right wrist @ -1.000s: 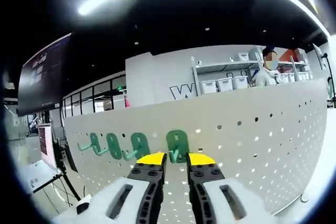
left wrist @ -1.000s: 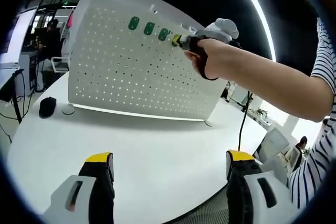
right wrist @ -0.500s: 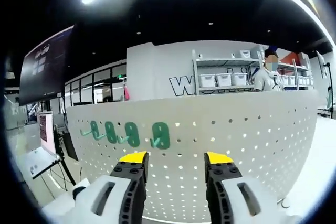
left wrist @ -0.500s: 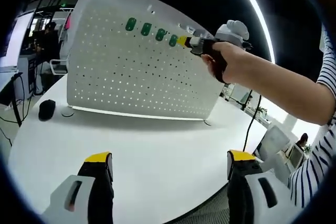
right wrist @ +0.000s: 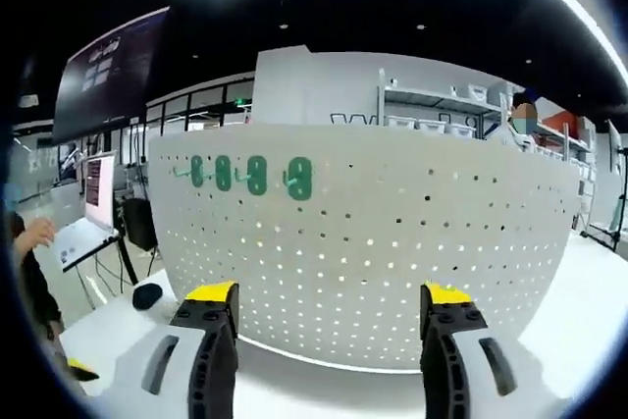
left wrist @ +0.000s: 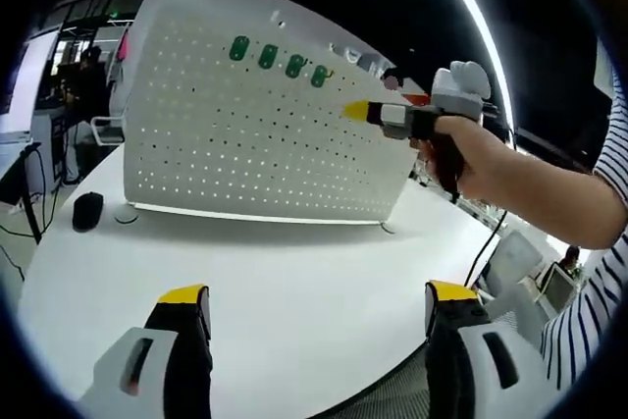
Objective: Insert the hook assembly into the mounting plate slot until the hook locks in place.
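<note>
A white pegboard plate (left wrist: 245, 144) stands upright on the white table (left wrist: 275, 301). Several green hooks hang in a row near its top edge, the rightmost green hook (left wrist: 320, 76) last in line. In the right gripper view the same row shows on the pegboard (right wrist: 392, 242), with the rightmost hook (right wrist: 299, 177) seated flat against it. My right gripper (right wrist: 329, 293) is open and empty, well back from the board; a hand holds that right gripper (left wrist: 358, 111) off the board's right part. My left gripper (left wrist: 319, 299) is open low over the table, holding nothing.
A black mouse (left wrist: 87, 208) lies on the table left of the board, with the table's front edge just below my left jaws. Office chairs (left wrist: 510, 267) and a hanging cable (left wrist: 481, 252) stand to the right. A laptop (right wrist: 83, 233) sits at far left.
My right gripper let go of the rightmost hook, opened wide and drew back from the board. The hook stays on the board. My left gripper has barely moved.
</note>
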### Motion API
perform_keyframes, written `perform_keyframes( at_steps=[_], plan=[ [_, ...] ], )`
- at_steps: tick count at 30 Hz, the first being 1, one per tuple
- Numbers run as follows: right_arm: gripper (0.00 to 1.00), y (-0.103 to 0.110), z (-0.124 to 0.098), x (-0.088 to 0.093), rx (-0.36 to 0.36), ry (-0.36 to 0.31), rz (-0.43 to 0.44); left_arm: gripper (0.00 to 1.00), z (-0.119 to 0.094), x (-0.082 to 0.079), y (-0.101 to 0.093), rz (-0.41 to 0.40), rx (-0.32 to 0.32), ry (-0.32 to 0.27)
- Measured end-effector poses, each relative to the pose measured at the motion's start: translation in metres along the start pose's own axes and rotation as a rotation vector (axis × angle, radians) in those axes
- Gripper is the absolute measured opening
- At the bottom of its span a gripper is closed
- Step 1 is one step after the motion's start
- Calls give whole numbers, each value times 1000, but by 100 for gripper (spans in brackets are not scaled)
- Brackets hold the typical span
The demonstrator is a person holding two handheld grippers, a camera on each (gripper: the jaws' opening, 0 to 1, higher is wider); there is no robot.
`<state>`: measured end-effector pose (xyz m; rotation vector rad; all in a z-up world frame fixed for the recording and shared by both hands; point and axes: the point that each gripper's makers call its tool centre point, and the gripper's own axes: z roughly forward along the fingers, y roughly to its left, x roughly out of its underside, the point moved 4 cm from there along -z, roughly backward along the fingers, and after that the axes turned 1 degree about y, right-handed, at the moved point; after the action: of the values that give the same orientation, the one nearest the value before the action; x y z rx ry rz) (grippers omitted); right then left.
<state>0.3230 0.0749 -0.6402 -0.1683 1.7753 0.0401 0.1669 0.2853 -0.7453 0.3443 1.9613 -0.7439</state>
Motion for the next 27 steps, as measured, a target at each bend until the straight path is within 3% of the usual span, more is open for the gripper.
perform_keyframes(
  at_steps=[4, 16, 27],
  plan=[
    [77, 3, -20, 16, -63, 38, -126, 93, 0, 0, 0, 3, 2, 0],
    [87, -9, -78, 66, -100, 152, -210, 92, 0, 1, -2, 10, 12, 9],
    [91, -14, -115, 92, -85, 213, -215, 92, 1, 2, -3, 16, 19, 14]
  ],
)
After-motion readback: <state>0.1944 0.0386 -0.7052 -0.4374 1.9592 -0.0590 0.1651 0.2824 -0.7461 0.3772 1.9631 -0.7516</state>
